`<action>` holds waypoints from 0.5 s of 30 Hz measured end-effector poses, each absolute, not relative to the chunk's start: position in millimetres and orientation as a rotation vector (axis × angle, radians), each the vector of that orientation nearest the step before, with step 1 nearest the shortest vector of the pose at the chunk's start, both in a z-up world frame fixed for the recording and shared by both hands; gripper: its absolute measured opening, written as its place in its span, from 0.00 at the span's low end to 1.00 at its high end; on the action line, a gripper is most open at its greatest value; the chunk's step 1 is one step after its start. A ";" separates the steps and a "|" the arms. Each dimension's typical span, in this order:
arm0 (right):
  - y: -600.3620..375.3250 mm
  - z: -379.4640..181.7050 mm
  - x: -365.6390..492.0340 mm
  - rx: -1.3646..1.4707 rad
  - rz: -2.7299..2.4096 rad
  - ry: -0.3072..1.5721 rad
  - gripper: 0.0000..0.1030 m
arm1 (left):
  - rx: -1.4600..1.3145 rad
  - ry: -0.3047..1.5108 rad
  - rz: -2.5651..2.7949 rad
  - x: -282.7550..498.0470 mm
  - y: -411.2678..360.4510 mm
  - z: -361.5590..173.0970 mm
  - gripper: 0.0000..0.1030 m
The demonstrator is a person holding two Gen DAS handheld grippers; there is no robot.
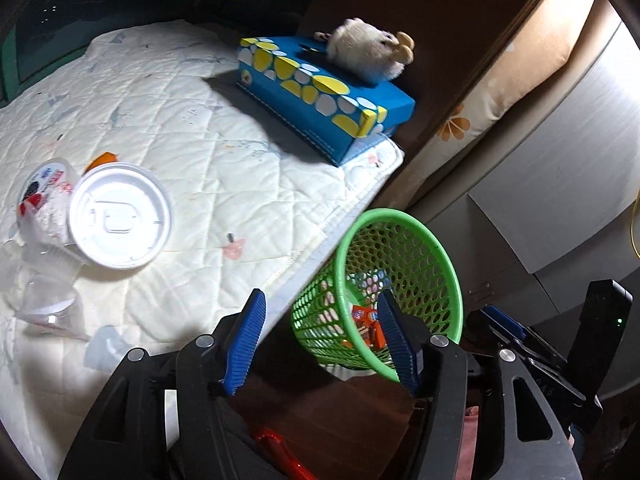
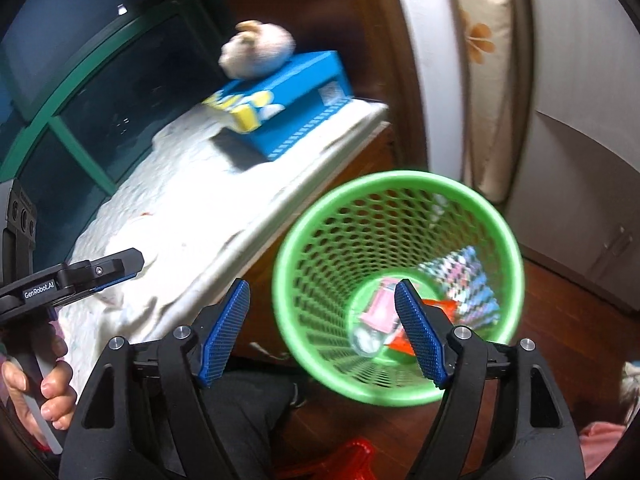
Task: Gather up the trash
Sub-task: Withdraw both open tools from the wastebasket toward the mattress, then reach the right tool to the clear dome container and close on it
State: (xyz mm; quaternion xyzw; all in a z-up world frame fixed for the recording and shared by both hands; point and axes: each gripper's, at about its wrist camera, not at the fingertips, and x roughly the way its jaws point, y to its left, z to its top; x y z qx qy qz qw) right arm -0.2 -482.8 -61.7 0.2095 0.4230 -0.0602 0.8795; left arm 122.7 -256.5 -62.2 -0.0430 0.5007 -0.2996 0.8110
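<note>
While some trash already lies at the bottom of the green mesh basket [image 2: 400,288] — an orange wrapper [image 2: 436,308], a pink packet [image 2: 380,304], a patterned shiny bag [image 2: 468,276] and something clear and round, too blurred to name — more is left on the bed. The basket stands on the wooden floor just beside the bed edge, lower right of the left wrist frame and centre right of the right wrist frame. Still to collect, at the left of the left wrist frame on the white quilted mattress pad [image 1: 192,128]: a cup with a white lid [image 1: 120,216], a printed clear cup [image 1: 44,192] touching it, crumpled clear plastic [image 1: 44,292] below, and a bit of something orange [image 1: 102,159] behind the lid. The left hand-held gripper [image 1: 322,344] is open and empty, over the bed edge beside the basket. The right hand-held gripper [image 2: 324,332] is open and empty too, right over the basket mouth. Upper centre, a blue tissue box [image 1: 320,92] with a plush toy [image 1: 372,52] on it, likely not trash. Judged: partly done, several pieces left.
</note>
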 end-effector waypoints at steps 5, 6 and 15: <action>-452.5 -53.6 14.6 0.406 -0.063 0.873 0.76 | -0.135 1.030 -0.548 123.0 -203.5 -55.5 0.55; -445.8 -52.7 17.7 0.400 -0.048 0.873 0.76 | -0.147 1.020 -0.526 123.5 -190.6 -54.2 0.55; -389.5 -47.6 44.0 0.356 0.074 0.892 0.77 | -0.232 0.977 -0.340 131.1 -92.1 -50.4 0.55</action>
